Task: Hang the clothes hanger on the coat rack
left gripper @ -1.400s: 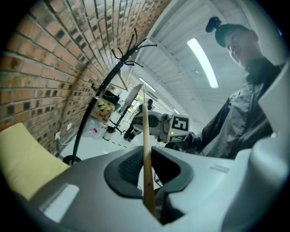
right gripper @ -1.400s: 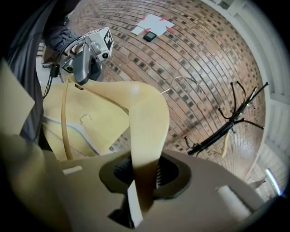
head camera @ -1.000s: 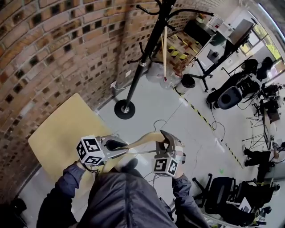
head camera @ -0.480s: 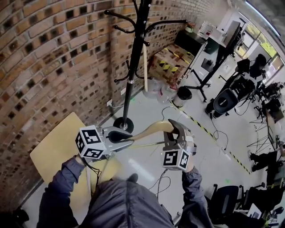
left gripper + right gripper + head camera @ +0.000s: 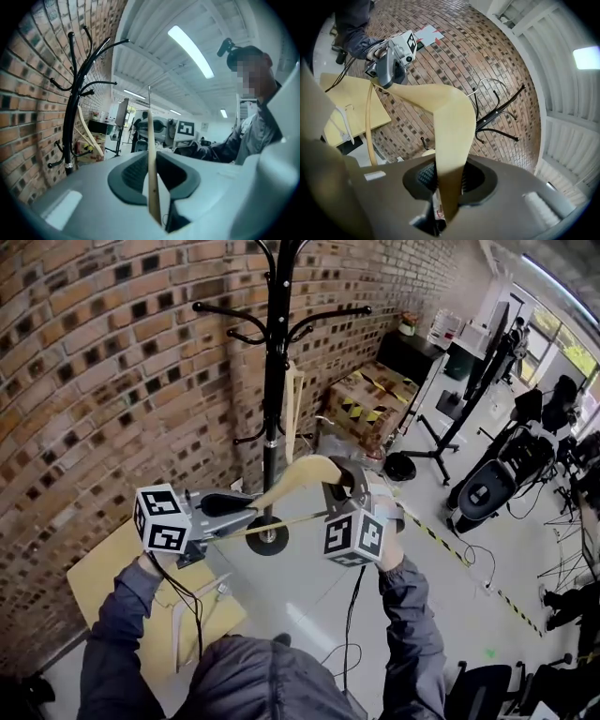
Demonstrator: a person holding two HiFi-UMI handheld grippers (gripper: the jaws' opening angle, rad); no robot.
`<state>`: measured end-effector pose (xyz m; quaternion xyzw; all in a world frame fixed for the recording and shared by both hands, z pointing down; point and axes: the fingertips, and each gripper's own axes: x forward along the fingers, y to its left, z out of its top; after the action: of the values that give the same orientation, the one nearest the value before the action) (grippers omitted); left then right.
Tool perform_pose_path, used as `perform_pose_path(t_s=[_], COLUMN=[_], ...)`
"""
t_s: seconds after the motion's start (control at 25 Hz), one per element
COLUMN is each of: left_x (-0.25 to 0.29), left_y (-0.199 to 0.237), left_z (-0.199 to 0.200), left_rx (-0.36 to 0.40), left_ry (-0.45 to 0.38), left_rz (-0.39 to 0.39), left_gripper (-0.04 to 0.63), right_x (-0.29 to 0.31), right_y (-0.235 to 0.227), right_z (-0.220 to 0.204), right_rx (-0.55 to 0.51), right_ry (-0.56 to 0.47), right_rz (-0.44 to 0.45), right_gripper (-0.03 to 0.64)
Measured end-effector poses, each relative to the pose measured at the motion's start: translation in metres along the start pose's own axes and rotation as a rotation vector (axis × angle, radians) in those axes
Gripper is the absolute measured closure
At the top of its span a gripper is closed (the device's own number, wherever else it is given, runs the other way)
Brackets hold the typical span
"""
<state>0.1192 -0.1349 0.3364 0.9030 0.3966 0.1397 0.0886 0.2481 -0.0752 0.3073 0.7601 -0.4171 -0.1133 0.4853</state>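
Fingers of left gripper (image 5: 152, 180) set narrow, pinching thin end of wooden clothes hanger (image 5: 292, 478). Fingers of right gripper (image 5: 447, 180) clamped on its broad opposite arm. Hanger spans mid-air between both grippers, arch uppermost. Black coat rack (image 5: 274, 381) stands at 12 o'clock from hanger; held hanger not on any hook. Second hanger (image 5: 293, 409), pale wood, hangs at 1 o'clock of rack's pole. Brick wall (image 5: 94, 381) behind, 9 to 12 o'clock. Yellow table (image 5: 103, 568) at 7 o'clock, below left gripper.
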Motion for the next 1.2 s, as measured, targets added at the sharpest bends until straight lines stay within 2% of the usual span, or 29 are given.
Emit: perform_pose_path(t_s=[0.2, 0.36, 0.76, 1.2], left_x=[0.003, 0.005, -0.006, 0.006], left_y=[0.035, 0.063, 0.150, 0.209], left_z=[0.017, 0.027, 0.045, 0.025], left_rx=[-0.002, -0.055, -0.098, -0.144], left_ry=[0.021, 0.011, -0.027, -0.032], left_rz=[0.074, 0.096, 0.108, 0.071], left_gripper=[0.538, 0.538, 0.538, 0.538], right_x=[0.045, 0.078, 0.171, 0.225], right_y=[-0.011, -0.020, -0.034, -0.018], right_z=[-0.004, -0.006, 0.002, -0.024], right_rx=[0.006, 0.008, -0.023, -0.038], right_ry=[-0.021, -0.008, 0.030, 0.109], right_rz=[0.062, 0.096, 0.143, 0.190], right_gripper=[0.541, 0.541, 0.542, 0.541])
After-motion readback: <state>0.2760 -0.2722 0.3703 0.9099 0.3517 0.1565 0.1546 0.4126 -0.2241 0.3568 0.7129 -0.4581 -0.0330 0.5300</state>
